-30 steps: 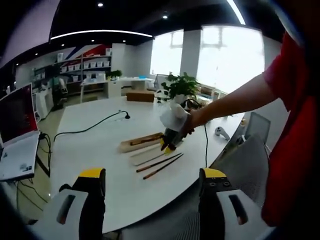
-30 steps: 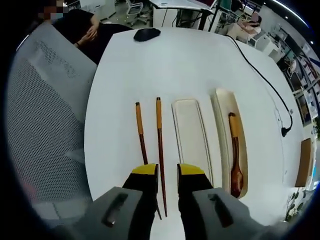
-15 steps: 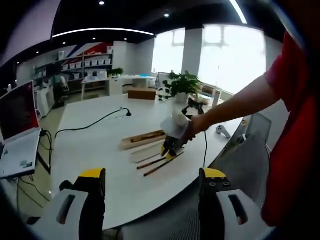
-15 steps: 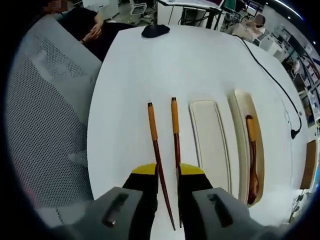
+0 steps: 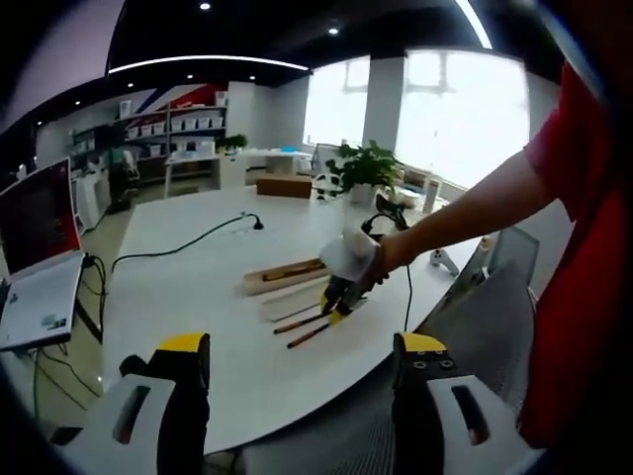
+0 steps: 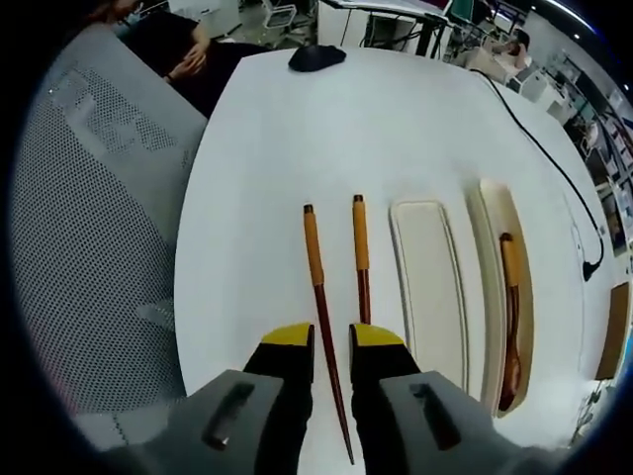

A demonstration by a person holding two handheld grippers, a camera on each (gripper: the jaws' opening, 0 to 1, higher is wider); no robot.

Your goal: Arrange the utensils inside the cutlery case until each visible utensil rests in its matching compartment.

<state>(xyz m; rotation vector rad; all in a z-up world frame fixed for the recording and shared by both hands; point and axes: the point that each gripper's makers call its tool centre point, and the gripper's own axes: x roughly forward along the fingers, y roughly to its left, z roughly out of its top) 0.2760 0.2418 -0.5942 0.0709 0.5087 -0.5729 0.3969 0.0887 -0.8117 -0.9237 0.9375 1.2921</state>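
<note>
Two dark wooden chopsticks with orange tops lie side by side on the white table point(image 6: 297, 129). The left chopstick point(image 6: 318, 287) runs down into the narrow gap between my right gripper's point(image 6: 331, 341) jaws, with space on both sides of it. The right chopstick point(image 6: 361, 252) disappears under the right jaw. Beside them lie an empty cream tray point(image 6: 427, 282) and a second tray point(image 6: 492, 213) holding a wooden spoon point(image 6: 509, 317). In the left gripper view, my left gripper point(image 5: 302, 351) hangs wide open near the table edge, and the right gripper point(image 5: 336, 295) sits low over the chopsticks point(image 5: 309, 329).
A black mouse point(image 6: 316, 56) lies at the table's far end, and a black cable point(image 6: 544, 129) runs along its right side. A mesh chair point(image 6: 89, 198) stands left of the table. A laptop point(image 5: 35, 257) and a potted plant point(image 5: 366, 168) are farther off.
My right gripper has come down from over the trays and shifted sideways. The left chopstick now runs between its jaws, where the right one did. Its gap is unchanged. The left gripper has barely moved.
</note>
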